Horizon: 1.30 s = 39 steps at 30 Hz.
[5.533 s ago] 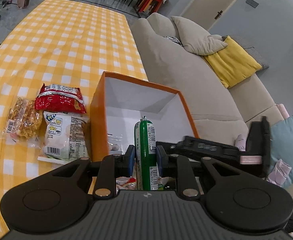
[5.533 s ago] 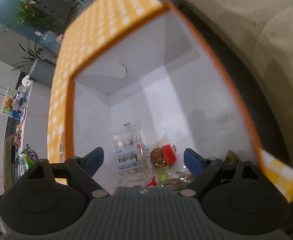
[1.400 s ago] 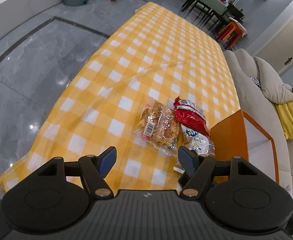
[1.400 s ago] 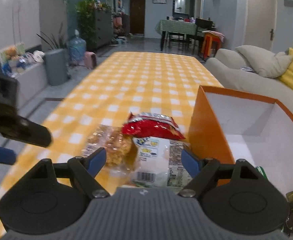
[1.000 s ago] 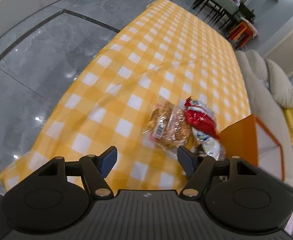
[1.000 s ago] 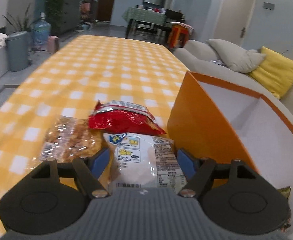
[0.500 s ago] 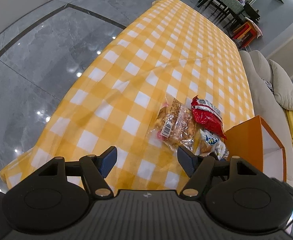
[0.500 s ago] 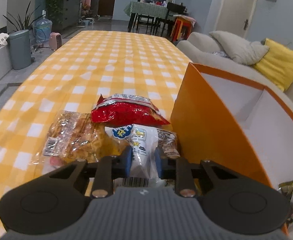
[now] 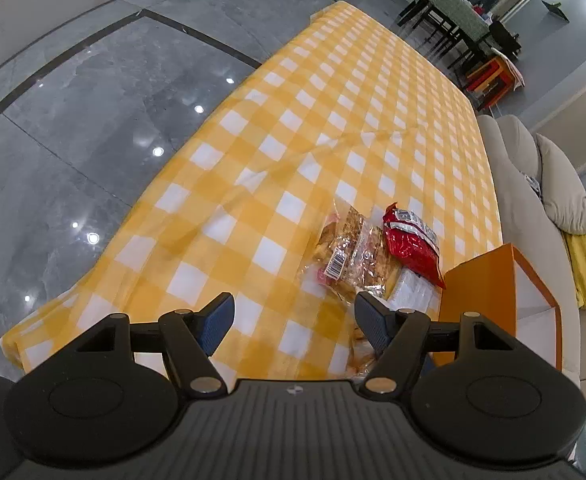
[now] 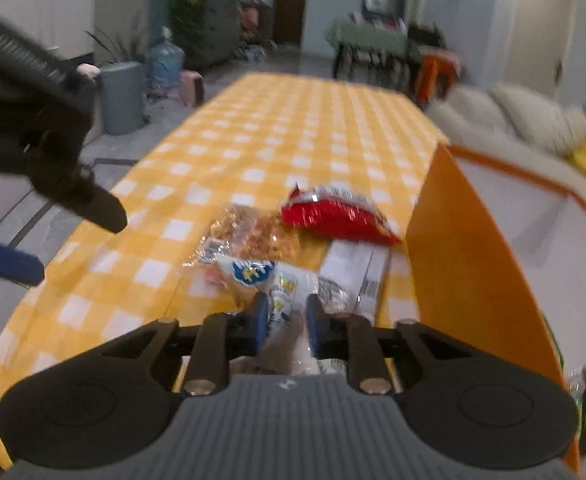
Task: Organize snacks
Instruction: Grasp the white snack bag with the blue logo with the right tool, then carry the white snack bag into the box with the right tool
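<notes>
R gripper (image 10: 284, 322) grips the white pack (image 10: 289, 300) — crumpled between its pads, jaws easing apart, pack just left of the orange box (image 10: 465, 264). L gripper (image 9: 293, 322) spread wide over the cloth (image 9: 313, 128), holding nothing (red bag (image 9: 413, 242) & clear bag (image 9: 353, 256) lie ahead, by the box).

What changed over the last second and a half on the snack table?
The right gripper closed on the white snack bag and lifted it clear, uncovering a white packet beneath; its jaws are now easing apart. The left gripper stayed open and empty; the red bag, cracker pack and orange box stayed put.
</notes>
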{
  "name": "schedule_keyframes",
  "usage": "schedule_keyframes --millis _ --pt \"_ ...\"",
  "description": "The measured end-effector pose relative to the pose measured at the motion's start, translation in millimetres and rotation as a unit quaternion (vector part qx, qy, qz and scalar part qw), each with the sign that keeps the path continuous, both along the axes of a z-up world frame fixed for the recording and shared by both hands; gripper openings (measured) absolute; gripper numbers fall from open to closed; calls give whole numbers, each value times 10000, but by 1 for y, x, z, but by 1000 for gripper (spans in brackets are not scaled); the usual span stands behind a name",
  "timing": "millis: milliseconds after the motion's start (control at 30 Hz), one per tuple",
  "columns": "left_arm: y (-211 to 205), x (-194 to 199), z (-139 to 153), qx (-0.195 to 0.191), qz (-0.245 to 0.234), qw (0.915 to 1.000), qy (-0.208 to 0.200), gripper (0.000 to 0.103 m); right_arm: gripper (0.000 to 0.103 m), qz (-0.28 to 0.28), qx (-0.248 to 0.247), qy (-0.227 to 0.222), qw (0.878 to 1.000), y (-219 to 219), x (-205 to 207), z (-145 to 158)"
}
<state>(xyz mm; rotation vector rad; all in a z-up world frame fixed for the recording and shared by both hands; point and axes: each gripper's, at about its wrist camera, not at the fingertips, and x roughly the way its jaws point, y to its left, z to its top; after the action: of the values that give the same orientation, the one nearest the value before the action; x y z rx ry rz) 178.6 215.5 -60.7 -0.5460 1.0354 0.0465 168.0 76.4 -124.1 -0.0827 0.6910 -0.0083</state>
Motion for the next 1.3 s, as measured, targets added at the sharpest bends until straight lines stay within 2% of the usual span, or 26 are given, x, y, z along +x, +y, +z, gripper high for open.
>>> schedule_keyframes --millis 33,67,100,167,200,233,267,367,467,567,700,733,867,1100,1300 --pt "1 0 0 -11 16 10000 0 81 51 0 -78 -61 10000 0 -1 -2" --pt "2 0 0 -16 24 10000 2 81 66 10 -122 -104 9999 -2 -3 -2" --pt "2 0 0 -19 26 10000 5 81 71 53 -124 -110 9998 -3 -3 -3" --pt "2 0 -1 -18 22 10000 31 81 74 188 -76 -14 9998 -6 1 -8" --pt "2 0 -1 -18 15 10000 44 81 81 236 -22 144 9996 -8 5 -11" --pt "2 1 -2 -14 0 10000 50 81 82 223 43 340 9992 -11 11 -14" --pt "1 1 -2 -3 -16 10000 53 81 83 79 129 483 9987 -14 15 -16" --pt "-2 1 -1 38 -71 10000 45 81 89 -236 479 552 9970 -23 18 -22" --pt "-4 3 -2 87 -106 9999 75 81 89 -169 581 664 9960 -25 26 -31" --pt "-5 4 -3 128 -112 9998 110 81 81 -32 578 556 9968 -25 24 -36" --pt "-2 6 -3 23 -8 9999 99 81 66 360 -60 394 9986 -12 15 -37" --pt "-1 6 -2 -19 -8 10000 83 81 65 411 -156 375 9983 -10 13 -36" --pt "-1 3 1 -59 -34 10000 20 81 55 438 -138 332 9984 -10 9 -33" --pt "0 -3 14 -164 -45 9997 -153 81 52 526 36 142 9985 -7 1 -10" --pt "13 -13 28 -284 84 9989 -351 81 52 818 222 -396 9956 -10 -20 36"
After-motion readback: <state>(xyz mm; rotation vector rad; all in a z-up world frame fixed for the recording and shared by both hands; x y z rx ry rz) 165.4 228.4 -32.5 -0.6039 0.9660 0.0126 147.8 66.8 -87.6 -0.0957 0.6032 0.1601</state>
